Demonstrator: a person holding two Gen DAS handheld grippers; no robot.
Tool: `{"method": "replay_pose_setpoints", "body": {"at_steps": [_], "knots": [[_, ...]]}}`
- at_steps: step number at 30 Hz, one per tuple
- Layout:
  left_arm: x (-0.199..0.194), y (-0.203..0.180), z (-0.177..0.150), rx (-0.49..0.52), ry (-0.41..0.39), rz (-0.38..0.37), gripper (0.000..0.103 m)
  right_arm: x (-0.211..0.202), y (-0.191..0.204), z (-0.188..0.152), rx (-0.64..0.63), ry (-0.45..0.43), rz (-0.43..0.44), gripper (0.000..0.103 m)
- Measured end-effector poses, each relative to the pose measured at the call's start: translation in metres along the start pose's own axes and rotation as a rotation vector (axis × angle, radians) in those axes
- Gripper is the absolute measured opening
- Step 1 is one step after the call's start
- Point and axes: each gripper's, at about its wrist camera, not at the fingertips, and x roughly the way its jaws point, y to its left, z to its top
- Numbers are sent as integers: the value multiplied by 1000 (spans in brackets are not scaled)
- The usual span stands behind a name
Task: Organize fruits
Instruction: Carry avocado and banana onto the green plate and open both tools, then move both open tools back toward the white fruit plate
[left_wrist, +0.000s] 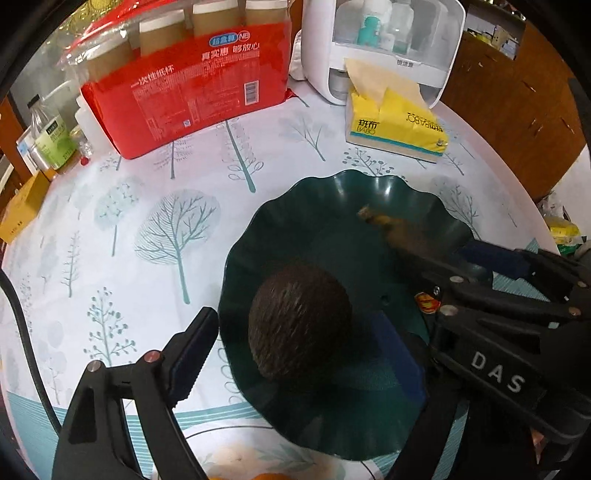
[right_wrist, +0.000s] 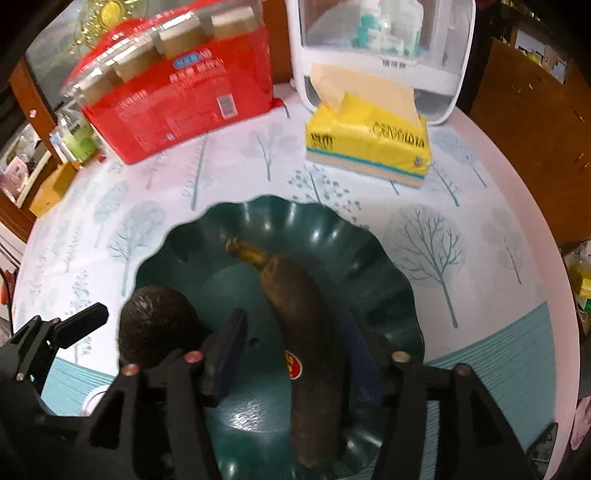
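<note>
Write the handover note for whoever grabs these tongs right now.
Left tongs: open, straddling the brown avocado, which sits at the near-left edge of the green bowl.
Right tongs: around the overripe banana, which lies inside the bowl; whether they still grip it is unclear.
Done: both fruits are in the bowl.
Left: release the banana if still held and back both tongs out. Something orange shows at the near table edge, possibly another fruit; check it.
</note>
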Motion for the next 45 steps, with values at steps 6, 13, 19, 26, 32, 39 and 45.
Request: {"method": "replay_pose_setpoints", "body": {"at_steps": [6,13,19,26,32,39,45], "knots": [[-23,5,1,-22,-35,-7,86,-19,3,0,-5,-31,23,61],[-57,11,-12,-49,-96,20,86,-41,5,-6,10,-55,45,61],[-88,15,-32,-85,-164,33,86,-62,6,-17,18,-73,52,61],[-121,15,-50,-95,-167,74,86,-96,10,-35,5,-127,37,61],[-159,16,-72,-104,-213,118,86,-126,17,-50,-31,-144,6,61],[-196,25,-101,-158,-227,117,86,-160,20,-73,-29,-164,68,69],[-225,23,-128,-161,-244,131,86,-184,27,-94,-49,-178,120,74]]}}
